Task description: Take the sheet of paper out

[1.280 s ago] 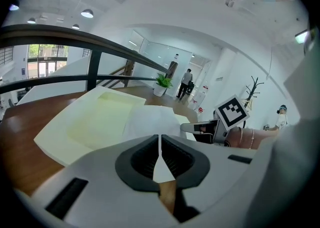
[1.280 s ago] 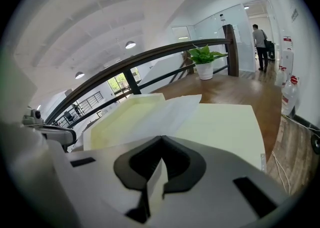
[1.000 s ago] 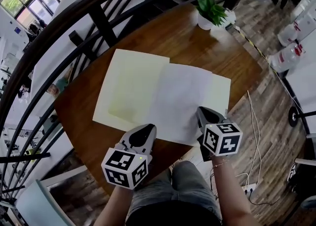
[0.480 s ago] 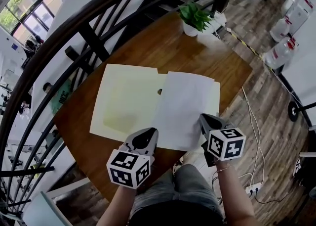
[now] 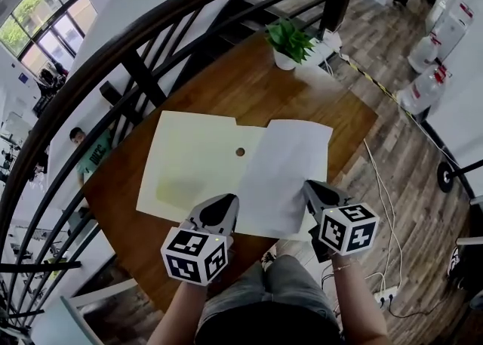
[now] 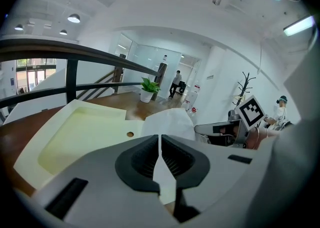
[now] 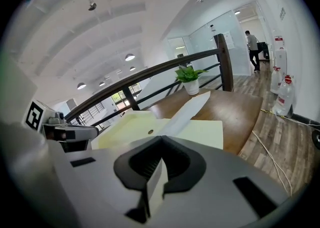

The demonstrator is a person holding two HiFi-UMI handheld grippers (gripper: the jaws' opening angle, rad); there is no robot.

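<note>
The round wooden tabletop (image 5: 317,94) carries a pale yellow folder (image 5: 189,162) lying open and flat, its left half bare. Over its right half is the sheet of paper (image 5: 290,162), white, its far edge reaching toward the tabletop's far side and its near edge coming out past the folder toward the person.

Both tools have hold of that near edge. The left hand-held gripper (image 6: 160,147) has its jaws closed on the sheet near the left corner, a white sliver showing between the pads. The right hand-held gripper (image 7: 159,157) is likewise clamped on the sheet at the right corner. From the right gripper view the paper runs away from the jaws as a raised band, clear of the folder beneath. A grip at two corners probably keeps so limp a thing from sagging or creasing as it comes free.

A small hole (image 5: 240,152) marks the folder's fold, and a potted plant (image 5: 287,41) stands well apart at the far edge.
</note>
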